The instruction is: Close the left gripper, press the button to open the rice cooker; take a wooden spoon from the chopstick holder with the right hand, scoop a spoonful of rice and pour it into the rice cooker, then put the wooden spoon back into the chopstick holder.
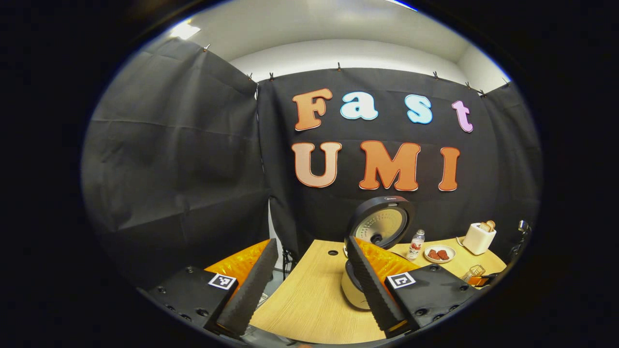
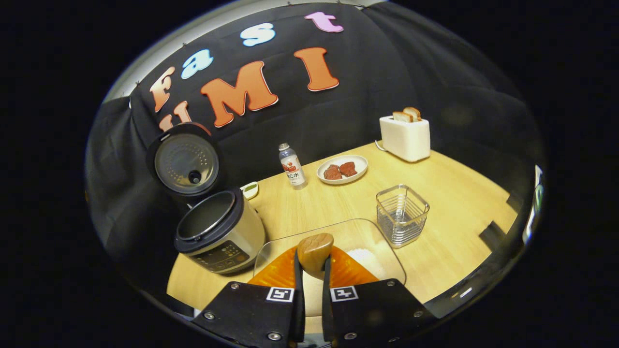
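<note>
Left gripper view: the left gripper is held above the near edge of the table, its 2 fingers spread wide apart with nothing between them. The cooker stands on the table just beyond the right-hand finger, which hides most of its body; its lid is raised upright, inner face toward the camera. To the right of the cooker, in order, stand a bottle, a plate with 2 reddish pieces, and a toaster with bread in its slots; the holder shows nearer, partly hidden behind the gripper body. Right gripper view: the right gripper has its 2 fingers drawn close together on the spoon, whose rounded wooden end rises above the fingertips; whether rice lies on it cannot be told. The spoon is over a clear tray just right of the cooker, and white rice lies in the tray's right part. The cooker's pot is open, its interior looking dark, and the lid stands tilted back behind it. A small white-and-green item lies just behind the cooker. Right of the cooker, past the tray, stands the wire-and-glass holder. Farther back are the bottle, the plate and the toaster, the last farthest from the cooker.
</note>
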Available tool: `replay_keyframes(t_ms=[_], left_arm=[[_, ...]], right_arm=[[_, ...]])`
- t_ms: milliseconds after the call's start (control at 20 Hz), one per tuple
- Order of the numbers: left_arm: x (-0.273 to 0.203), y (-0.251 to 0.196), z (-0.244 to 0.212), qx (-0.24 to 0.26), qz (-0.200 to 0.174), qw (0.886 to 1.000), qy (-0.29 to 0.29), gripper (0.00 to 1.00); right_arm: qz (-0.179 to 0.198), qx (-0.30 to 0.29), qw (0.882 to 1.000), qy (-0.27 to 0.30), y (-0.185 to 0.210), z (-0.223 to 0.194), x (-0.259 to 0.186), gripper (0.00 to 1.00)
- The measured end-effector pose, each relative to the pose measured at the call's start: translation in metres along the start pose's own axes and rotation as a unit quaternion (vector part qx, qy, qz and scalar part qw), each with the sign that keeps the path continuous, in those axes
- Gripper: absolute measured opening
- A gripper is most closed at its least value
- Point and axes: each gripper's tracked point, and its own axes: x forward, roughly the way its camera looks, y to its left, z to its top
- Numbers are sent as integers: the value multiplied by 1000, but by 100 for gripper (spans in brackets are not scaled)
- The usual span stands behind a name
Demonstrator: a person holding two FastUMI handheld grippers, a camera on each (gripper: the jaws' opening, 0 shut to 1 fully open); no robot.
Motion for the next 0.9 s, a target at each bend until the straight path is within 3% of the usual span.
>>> replay_keyframes(t_ms=[200,300,500,800,900], left_arm=[[3,4,-5,-2,5,1000,6,96],[5,7,-6,-4,7,1000,8,96],[6,9,-6,-5,8,1000,10,94],[10,2,-7,-5,4,1000,9,94],[11,-2,-3,-5,0,1000,5,94]], right_arm=[[51,125,991,5,11,-8,11,13],[57,193,980,0,6,-9,17,13],[63,264,963,7,-9,-15,22,13],[64,395,916,8,-34,-10,19,13],[61,415,908,0,-41,-5,18,13]])
